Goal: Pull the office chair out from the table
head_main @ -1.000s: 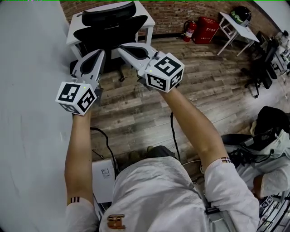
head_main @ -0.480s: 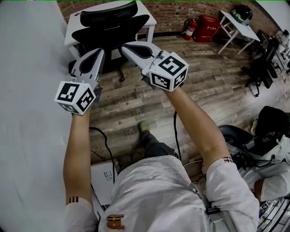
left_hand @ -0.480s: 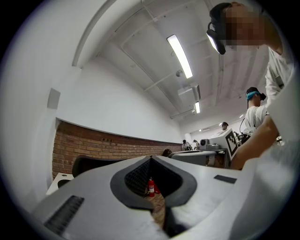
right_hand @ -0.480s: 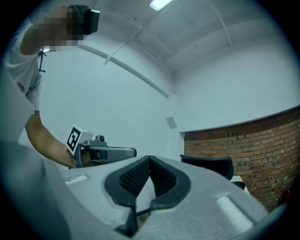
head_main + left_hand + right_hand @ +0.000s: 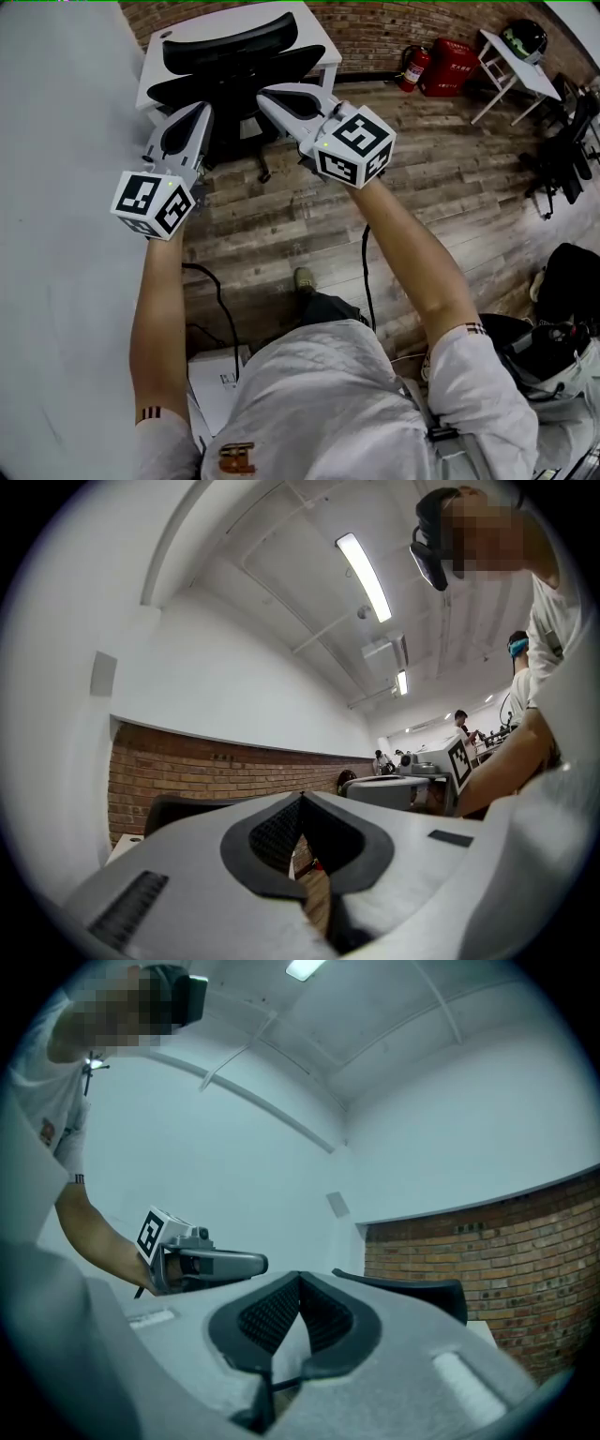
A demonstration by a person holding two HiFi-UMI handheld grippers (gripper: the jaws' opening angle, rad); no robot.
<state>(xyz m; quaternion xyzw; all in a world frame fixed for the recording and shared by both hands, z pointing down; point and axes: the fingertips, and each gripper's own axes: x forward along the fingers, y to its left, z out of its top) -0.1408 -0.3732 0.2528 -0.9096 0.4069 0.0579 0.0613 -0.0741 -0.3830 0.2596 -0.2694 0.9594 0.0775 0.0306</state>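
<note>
Moved: a foot (image 5: 304, 279) stepped into view (arms shifted too) | left gripper (image 5: 196, 110): jaws together, empty | right gripper (image 5: 267, 93): same | office chair (image 5: 234, 82): tucked at table (image 5: 322, 47), maybe touching both tips

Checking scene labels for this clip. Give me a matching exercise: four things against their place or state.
Things:
1 office chair
2 fire extinguisher
3 helmet
4 left gripper

Place or state:
A on the small side table
B jaws shut, nothing between them
C pushed up to the white table
D on the floor by the brick wall

Pairs: 1-C, 2-D, 3-A, 4-B
</note>
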